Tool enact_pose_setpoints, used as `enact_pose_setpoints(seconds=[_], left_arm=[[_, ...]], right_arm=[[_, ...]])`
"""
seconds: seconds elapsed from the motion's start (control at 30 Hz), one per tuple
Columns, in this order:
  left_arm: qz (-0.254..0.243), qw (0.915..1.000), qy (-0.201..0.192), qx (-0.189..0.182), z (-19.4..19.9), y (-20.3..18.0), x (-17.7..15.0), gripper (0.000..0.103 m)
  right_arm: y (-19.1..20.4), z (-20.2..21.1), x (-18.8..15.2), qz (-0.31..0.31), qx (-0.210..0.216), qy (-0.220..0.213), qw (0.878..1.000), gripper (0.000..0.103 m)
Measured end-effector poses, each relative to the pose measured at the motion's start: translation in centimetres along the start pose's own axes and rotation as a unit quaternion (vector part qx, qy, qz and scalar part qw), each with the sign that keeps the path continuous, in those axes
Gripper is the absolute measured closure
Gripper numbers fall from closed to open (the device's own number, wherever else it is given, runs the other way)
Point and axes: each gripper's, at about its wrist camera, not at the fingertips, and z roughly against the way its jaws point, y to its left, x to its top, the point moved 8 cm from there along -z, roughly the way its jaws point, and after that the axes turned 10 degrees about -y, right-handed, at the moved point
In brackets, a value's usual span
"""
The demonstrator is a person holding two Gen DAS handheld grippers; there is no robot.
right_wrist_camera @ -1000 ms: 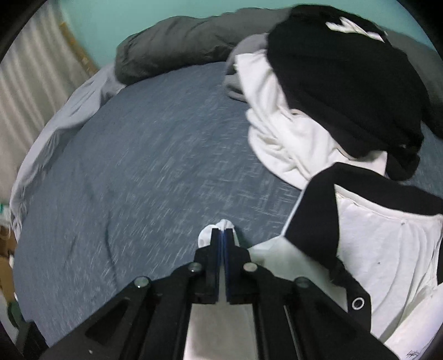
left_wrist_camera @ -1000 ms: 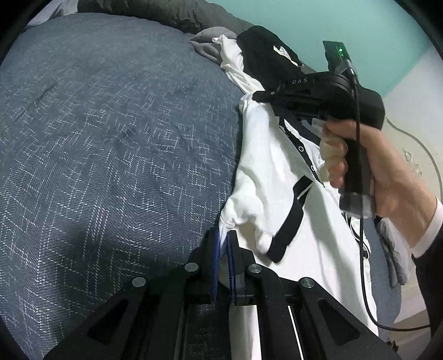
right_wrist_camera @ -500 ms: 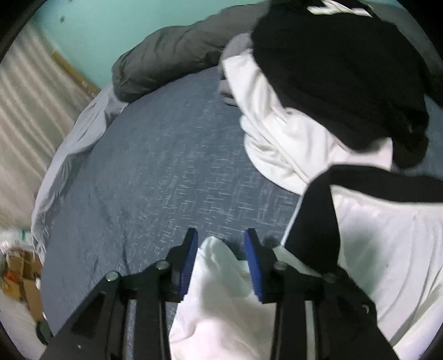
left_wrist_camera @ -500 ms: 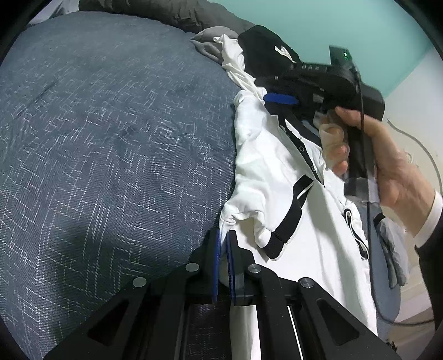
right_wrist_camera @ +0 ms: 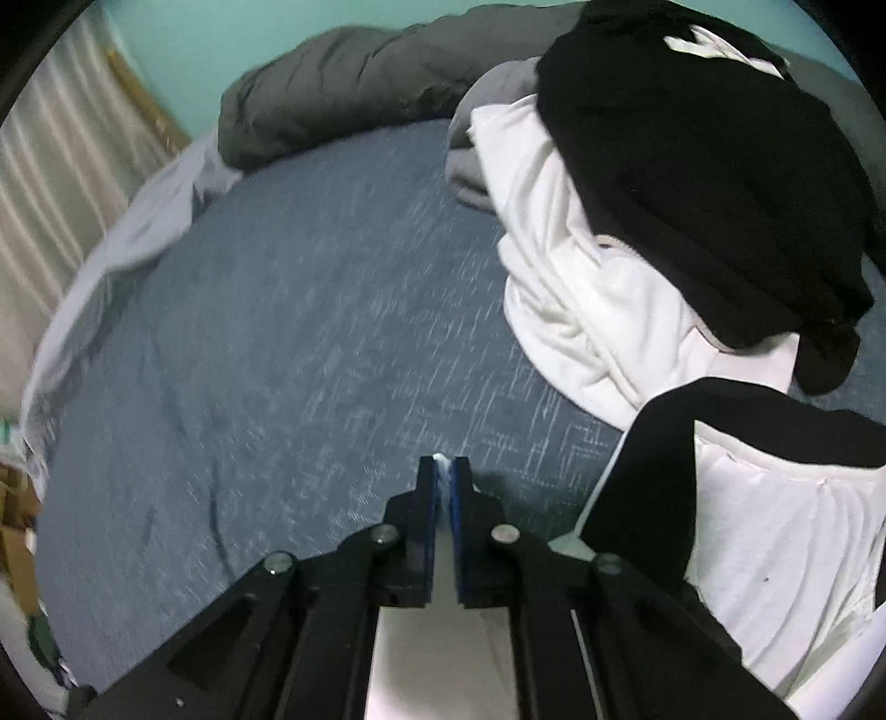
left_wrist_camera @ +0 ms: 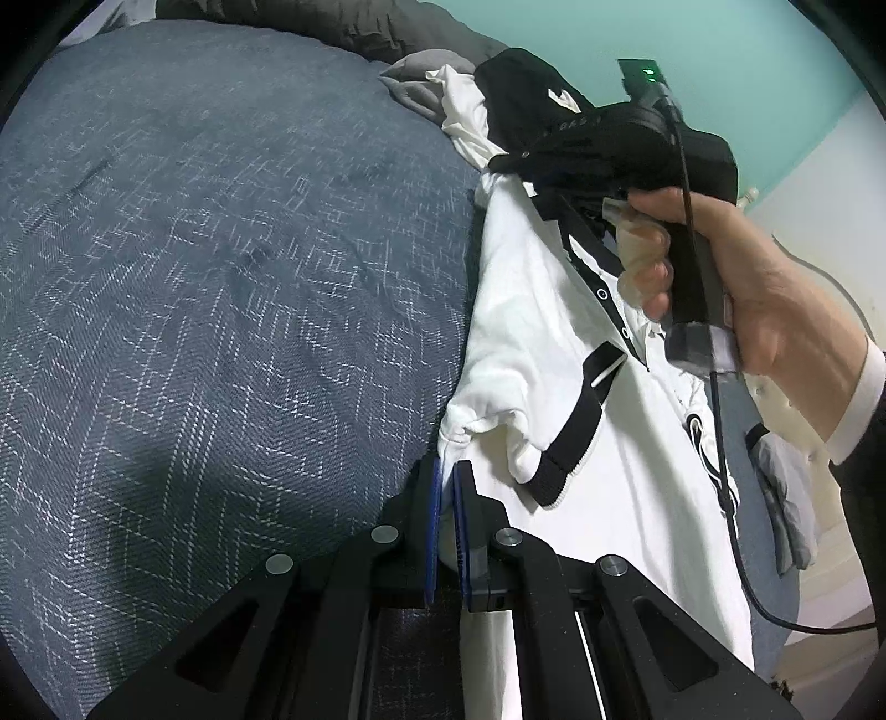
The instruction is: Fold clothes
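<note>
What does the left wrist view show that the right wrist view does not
Only the left wrist view shows the person's hand holding the right hand-held gripper, and the white shirt's button placket and black-trimmed sleeve. Only the right wrist view shows the curtain, the pale sheet at the bed's edge and white fabric between the right hand-held gripper's pads. Both show the blue bedspread, the pile of black and white clothes, the grey duvet and the teal wall. The left hand-held gripper pinches the shirt too.

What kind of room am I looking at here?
Most likely a bedroom. A wide blue woven bedspread fills the view, a rolled dark grey duvet lies along the teal wall, and a heap of clothes waits on the bed.
</note>
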Motion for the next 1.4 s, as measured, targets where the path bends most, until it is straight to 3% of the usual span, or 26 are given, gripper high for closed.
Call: enact_pose_setpoints(seconds=[0.3,0.53,0.6,0.67,0.83,0.93,1.07,1.3,1.37,1.4], left_arm=[[0.004,1.0,0.0,-0.001,-0.1,0.0,-0.1,0.099],[0.005,1.0,0.002,-0.002,-0.3,0.0,-0.1,0.099],[0.006,1.0,0.002,-0.003,-0.3,0.0,-0.1,0.099],[0.006,1.0,0.001,-0.004,0.4,0.6,-0.6,0.099],[0.008,1.0,0.002,-0.003,-1.0,0.8,0.7,0.099],[0.01,0.9999,0.003,-0.003,-1.3,0.7,1.0,0.099],[0.01,0.9999,0.003,-0.003,-0.8,0.3,0.4,0.099],[0.009,1.0,0.003,-0.002,-1.1,0.1,0.5,0.099],[0.009,1.0,0.003,-0.003,-0.9,0.1,0.4,0.099],[0.009,1.0,0.003,-0.003,-0.8,0.1,0.4,0.099]], right_arm=[[-0.8,0.5,-0.2,-0.084,0.03,0.003,0.996,0.099],[-1.5,2.2,0.5,-0.103,0.04,-0.018,0.994,0.094],[-1.9,3.1,0.8,-0.107,0.044,-0.029,0.993,0.089],[-2.3,4.5,1.1,-0.114,0.052,-0.048,0.991,0.075],[-1.6,7.4,-1.7,-0.079,0.074,-0.02,0.994,0.075],[-2.0,8.8,-5.1,-0.075,0.062,0.009,0.995,0.075],[-2.9,9.9,-8.2,-0.075,0.054,0.017,0.996,0.075],[-3.2,10.3,-12.1,-0.078,0.056,0.032,0.995,0.076],[-3.1,10.2,-12.7,-0.077,0.059,0.034,0.995,0.097],[-3.3,10.5,-12.5,-0.084,0.06,0.025,0.994,0.098]])
